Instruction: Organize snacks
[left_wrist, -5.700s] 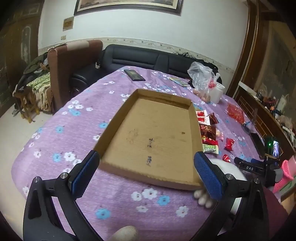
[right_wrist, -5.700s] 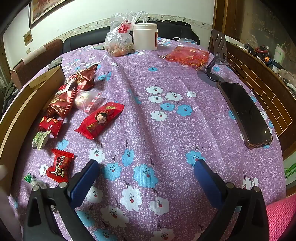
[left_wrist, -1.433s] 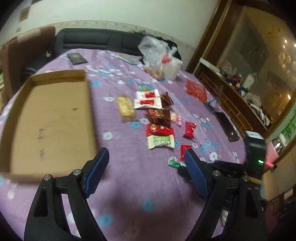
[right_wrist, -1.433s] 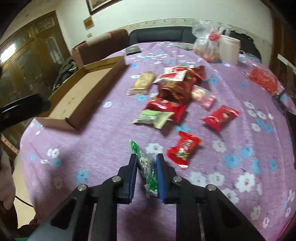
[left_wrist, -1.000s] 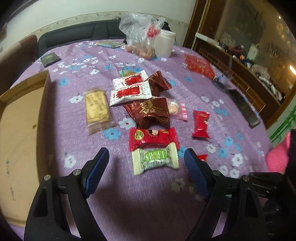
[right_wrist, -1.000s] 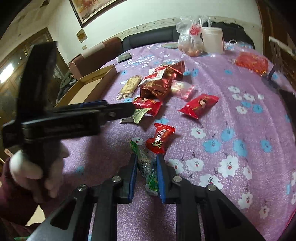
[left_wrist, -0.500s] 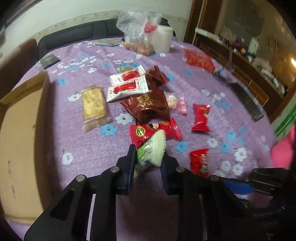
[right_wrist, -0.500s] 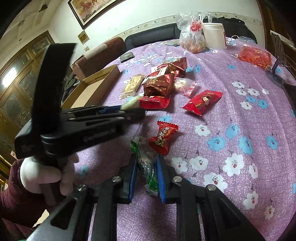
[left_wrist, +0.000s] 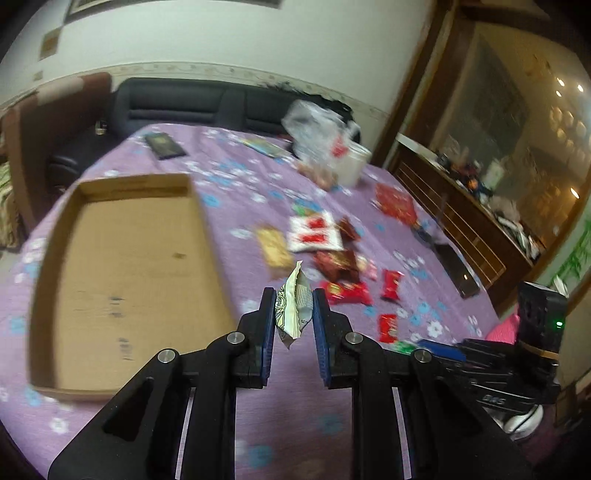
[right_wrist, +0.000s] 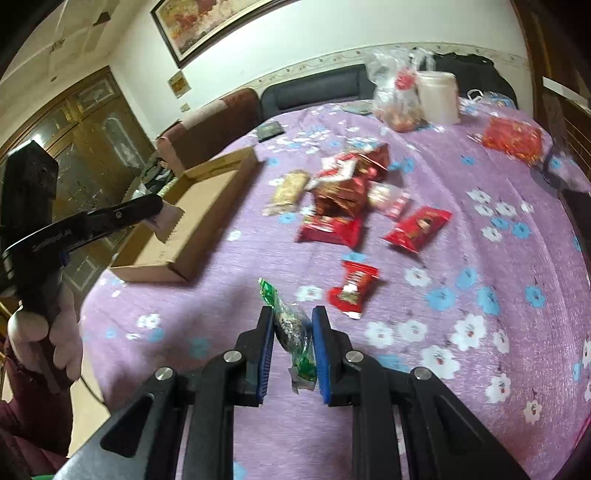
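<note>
My left tongs pinch a pale green snack packet lifted above the bench, cardboard tray at ten o'clock, while my right tongs pinch a green-wrapped candy, loose snacks at twelve.

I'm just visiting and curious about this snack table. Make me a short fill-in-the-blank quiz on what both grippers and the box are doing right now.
1. The left gripper is shut on a white and ____ snack packet.
2. The right gripper is shut on a ____-ended clear candy wrapper.
3. The cardboard box holds ____ snacks so far.
4. The tablecloth is ____ with a flower print.

Missing words: green; green; no; purple
</note>
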